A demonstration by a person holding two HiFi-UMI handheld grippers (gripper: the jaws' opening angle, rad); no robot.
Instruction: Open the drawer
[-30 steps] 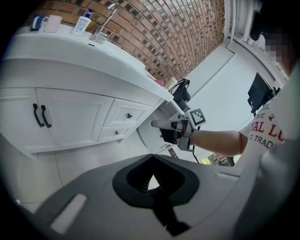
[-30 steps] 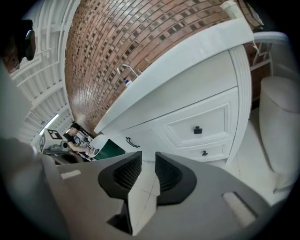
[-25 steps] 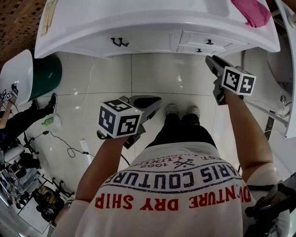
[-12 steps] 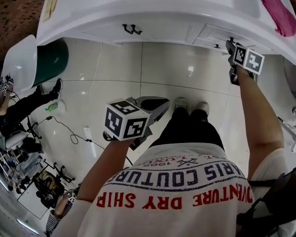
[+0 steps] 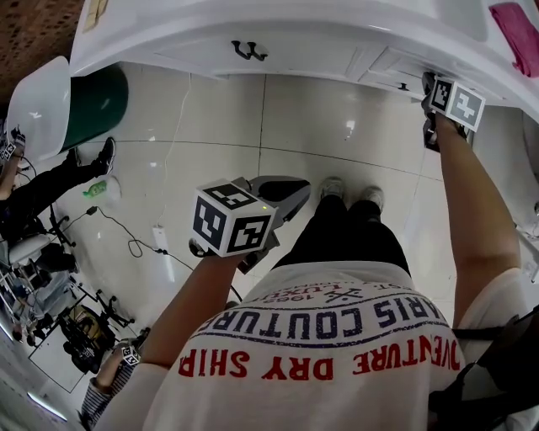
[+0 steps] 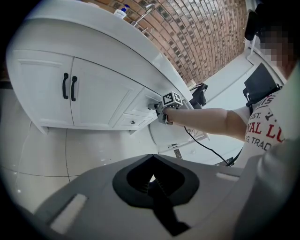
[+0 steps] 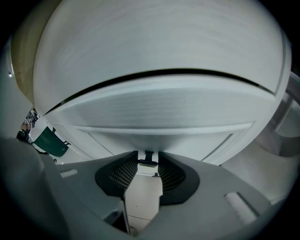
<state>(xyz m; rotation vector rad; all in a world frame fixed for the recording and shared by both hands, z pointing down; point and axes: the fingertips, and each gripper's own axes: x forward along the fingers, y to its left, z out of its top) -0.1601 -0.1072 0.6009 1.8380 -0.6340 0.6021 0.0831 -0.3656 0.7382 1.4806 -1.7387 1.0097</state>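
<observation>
Up at 2 o'clock of the head view, reaching the right tool [image 5: 427, 82] to the drawer [image 5: 396, 67] just under the edge of the white worktop [image 5: 278, 21], with the marker cube [image 5: 456, 102] riding right behind the tip. Clamping the drawer knob [image 7: 148, 160] between the jaws: in the right tool's own view, standing narrowly apart, with a ribbed pad [image 7: 124, 173] at each side of the small dark knob. Showing the drawer front across the upper part of that view, shut against the cabinet as far as can be told.

Holding the left tool [image 5: 288, 192] near the middle of the head view, well apart from the cabinet and above the glossy tiled floor [image 5: 337, 126], nose pointing toward 1 o'clock. Keeping its jaws pressed together on nothing, the toothed edges meeting in the left tool's own view.

Showing, at 12 o'clock, the cupboard doors' paired black handles [image 5: 248, 52], to the left of the drawer. Showing a green bin [image 5: 94, 108] at 10 o'clock beside the cabinet's end, and a pink cloth [image 5: 515, 25] lying on the worktop at 2 o'clock. Standing with both shoes [image 5: 349, 192] on the tiles, just right of centre.
</observation>
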